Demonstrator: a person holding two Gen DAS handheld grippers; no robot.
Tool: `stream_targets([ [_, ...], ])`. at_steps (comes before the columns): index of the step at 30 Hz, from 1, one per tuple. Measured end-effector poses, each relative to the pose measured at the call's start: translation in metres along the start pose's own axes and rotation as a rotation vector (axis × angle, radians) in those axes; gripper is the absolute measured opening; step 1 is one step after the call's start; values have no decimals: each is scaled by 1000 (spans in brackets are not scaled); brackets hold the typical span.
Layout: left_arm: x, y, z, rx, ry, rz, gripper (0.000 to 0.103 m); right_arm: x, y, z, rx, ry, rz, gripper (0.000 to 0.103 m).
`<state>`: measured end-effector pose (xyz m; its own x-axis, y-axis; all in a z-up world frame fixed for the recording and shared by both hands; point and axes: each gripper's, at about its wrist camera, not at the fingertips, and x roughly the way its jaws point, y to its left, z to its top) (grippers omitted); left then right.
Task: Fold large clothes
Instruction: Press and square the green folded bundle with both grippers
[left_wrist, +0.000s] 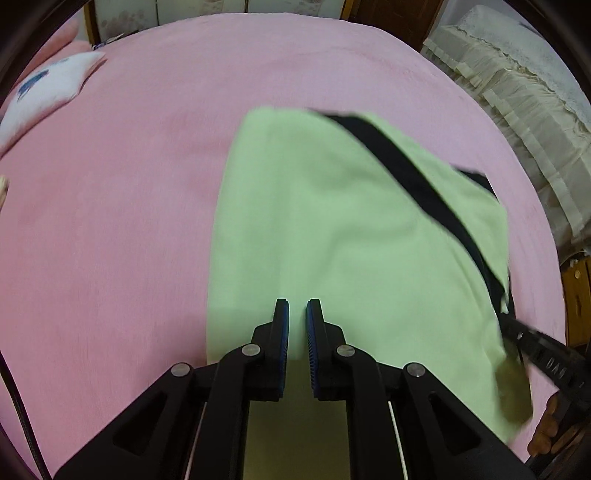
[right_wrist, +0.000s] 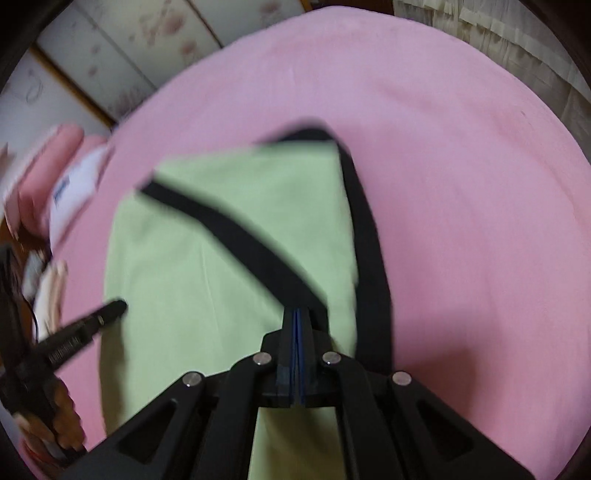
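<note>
Left tongs (left_wrist: 297, 306): the two blue-padded fingers (left_wrist: 282, 332) stand apart with a narrow gap between them. Nothing sits in the gap. The tips hover over the near part of the green garment (left_wrist: 332, 229); whether they touch the cloth cannot be determined from the left wrist view.

Right tongs (right_wrist: 298, 314): the fingers are pressed together with no visible gap. They pinch the garment where a black band (right_wrist: 236, 232) meets the green cloth. The gripped cloth rises toward the tips, and the band runs diagonally away from them toward the far left corner.

Garment position: the green garment lies on the pink bed (left_wrist: 129, 184), folded into a roughly rectangular shape. Its right edge is lifted by the right tongs. A second black band (right_wrist: 369, 251) follows the right edge of the garment in the right wrist view.

Limits of view:
- Both views are motion-blurred; the garment edges and band ends are soft.
- The near edge of the garment is hidden behind the tong bodies in both views.
- In the left wrist view, the right tongs enter from the lower right, with their tips buried in the cloth.
- A white pillow (left_wrist: 48, 88) at the far left is cut by the lens border.
- The cream ruffled fabric (left_wrist: 517, 96) beside the bed is only partly visible.
</note>
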<state>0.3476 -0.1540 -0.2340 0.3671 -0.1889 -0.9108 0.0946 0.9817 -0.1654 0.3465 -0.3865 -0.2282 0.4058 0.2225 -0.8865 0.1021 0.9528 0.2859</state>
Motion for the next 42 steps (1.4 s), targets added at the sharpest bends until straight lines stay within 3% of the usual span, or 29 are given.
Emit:
stream_targets([
  [4,-23,-1,-36,73,17,-10,8,-28,9,-60,-101,22,-120,0],
  [7,-40,-2,-48,76,36,-13,10,-47,12,-82,-75,26,-166,0],
  [10,-49,-1,-60,41,78,-16,20,-66,22,-90,-34,21,-170,2],
  [14,-62,-6,-83,24,92,24,25,-84,5,-103,45,36,-119,2],
  [16,-69,-12,-94,34,115,43,51,-83,3,-106,65,65,-84,2],
  [18,-74,-18,-105,25,154,42,56,-85,1,-110,69,89,-68,5],
  [23,-86,-30,-124,41,225,53,61,-87,10,-117,88,132,-39,42],
  [26,-94,-33,-129,18,255,98,68,-92,17,-121,53,153,-42,44],
  [30,-103,-34,-132,-52,256,82,76,-100,25,-122,2,185,-72,50],
  [32,-107,-37,-132,-55,252,95,76,-109,28,-123,-10,167,-107,69],
  [33,-111,-39,-131,-49,250,111,77,-114,30,-122,-16,155,-138,72],
  [36,-119,-43,-128,-41,240,137,84,-122,35,-118,-35,166,-143,75],
  [42,-130,-44,-118,-44,232,130,85,-127,45,-106,-61,152,-154,75],
])
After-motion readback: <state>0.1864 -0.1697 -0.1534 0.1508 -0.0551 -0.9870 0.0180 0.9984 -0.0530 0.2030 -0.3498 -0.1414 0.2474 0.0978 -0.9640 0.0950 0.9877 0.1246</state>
